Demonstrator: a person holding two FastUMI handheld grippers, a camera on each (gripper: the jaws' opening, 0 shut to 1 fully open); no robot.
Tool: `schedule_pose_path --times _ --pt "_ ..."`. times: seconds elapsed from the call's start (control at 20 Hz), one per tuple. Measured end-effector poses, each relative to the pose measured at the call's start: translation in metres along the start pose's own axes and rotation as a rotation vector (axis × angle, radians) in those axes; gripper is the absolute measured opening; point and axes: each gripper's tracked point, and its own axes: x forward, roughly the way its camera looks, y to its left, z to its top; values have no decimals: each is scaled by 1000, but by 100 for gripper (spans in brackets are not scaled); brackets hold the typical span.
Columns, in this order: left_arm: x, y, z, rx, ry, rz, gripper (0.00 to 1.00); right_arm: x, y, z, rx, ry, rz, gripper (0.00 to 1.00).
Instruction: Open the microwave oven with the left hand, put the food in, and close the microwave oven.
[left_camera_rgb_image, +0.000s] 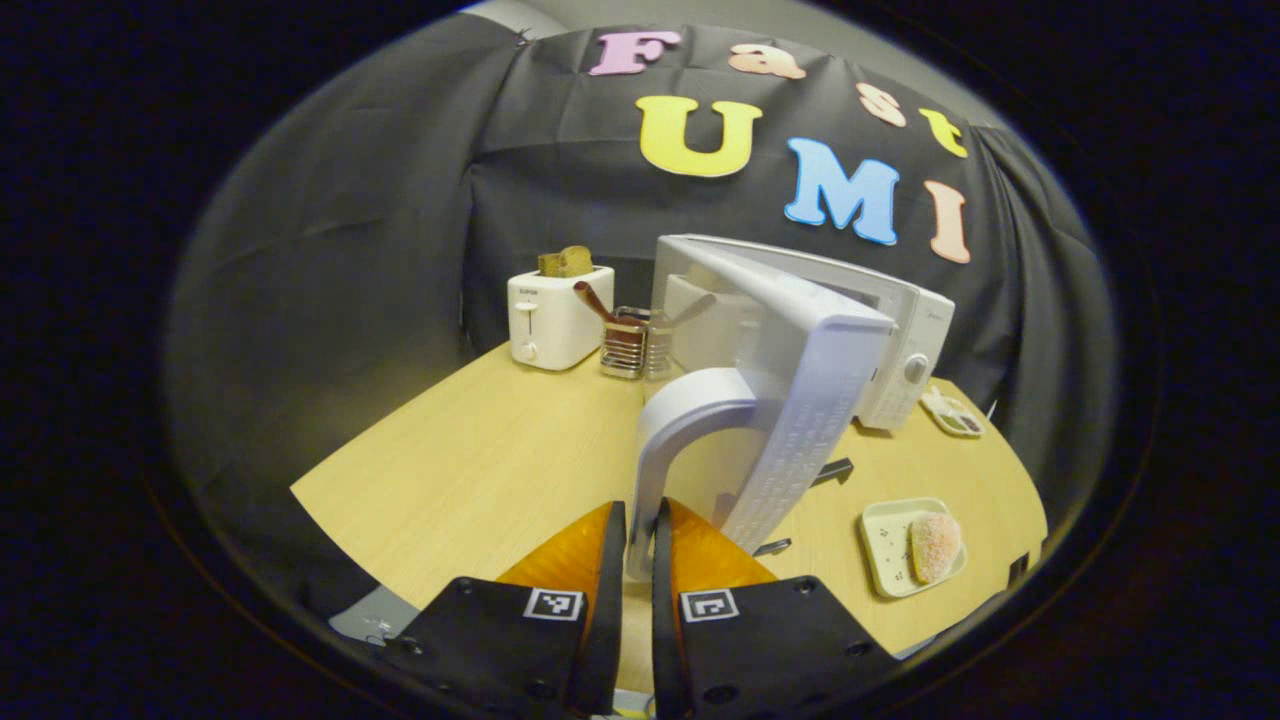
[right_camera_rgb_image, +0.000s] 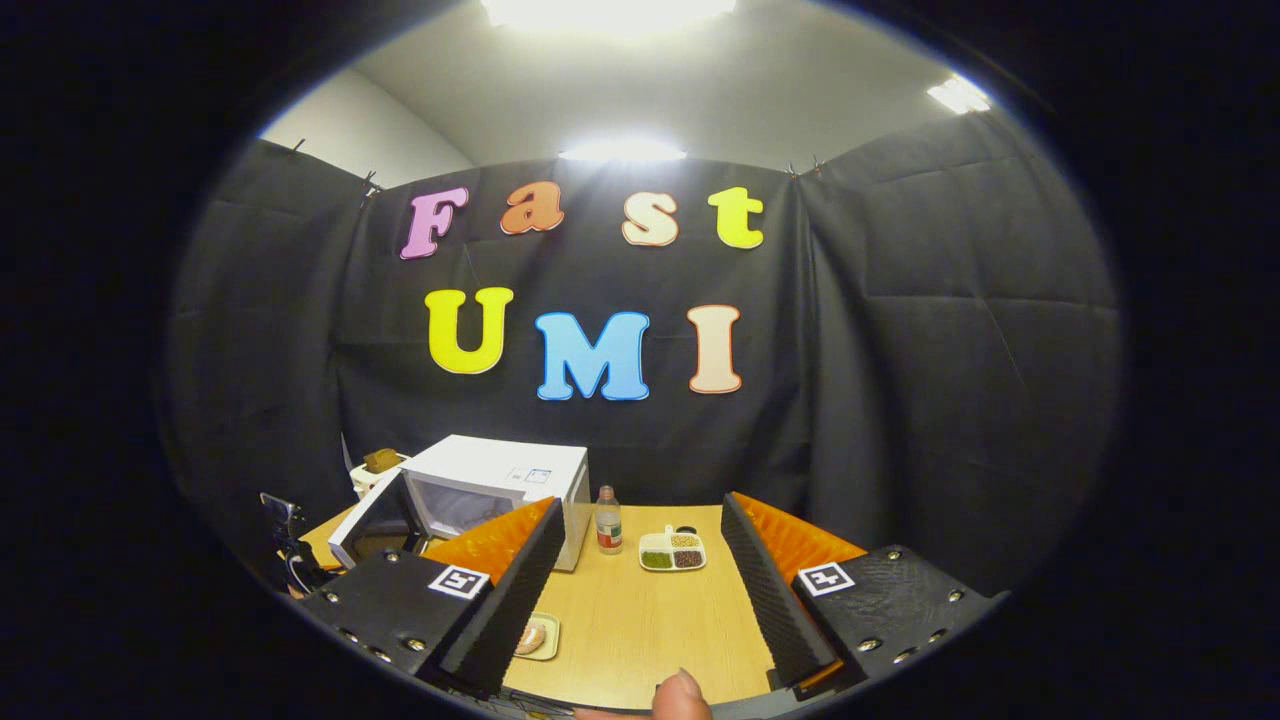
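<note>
The microwave (left_camera_rgb_image: 880, 330) stands on the table (left_camera_rgb_image: 480, 470), its door (left_camera_rgb_image: 800, 400) swung open. The left gripper (left_camera_rgb_image: 638, 540) clamps the door handle (left_camera_rgb_image: 680, 420). Right of the microwave door, bread (left_camera_rgb_image: 935, 547) lies on a plate (left_camera_rgb_image: 885, 545). The right gripper (right_camera_rgb_image: 640, 580) gapes wide, empty.

Dim booth, bright ceiling lights, strong fisheye bend

Ceiling lights (right_camera_rgb_image: 620, 12) glare overhead in the right gripper view; the table (left_camera_rgb_image: 480, 470) is evenly lit with soft shadows, its edges curving and darkening outward.
</note>
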Motion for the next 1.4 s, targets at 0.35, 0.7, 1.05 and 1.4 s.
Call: schedule_pose_path --times 0.35,0.7,1.05,1.4 --pt "-1 49 3 103 0 -131 27 39 76 -76 29 137 3 96" --pt "-9 116 9 109 12 -148 78 82 148 -149 76 278 -7 96" --pt "-67 146 30 36 -28 -84 83 107 183 -245 119 477 20 96" --pt "-159 84 124 143 -166 -126 82 146 197 -373 151 701 18 97"
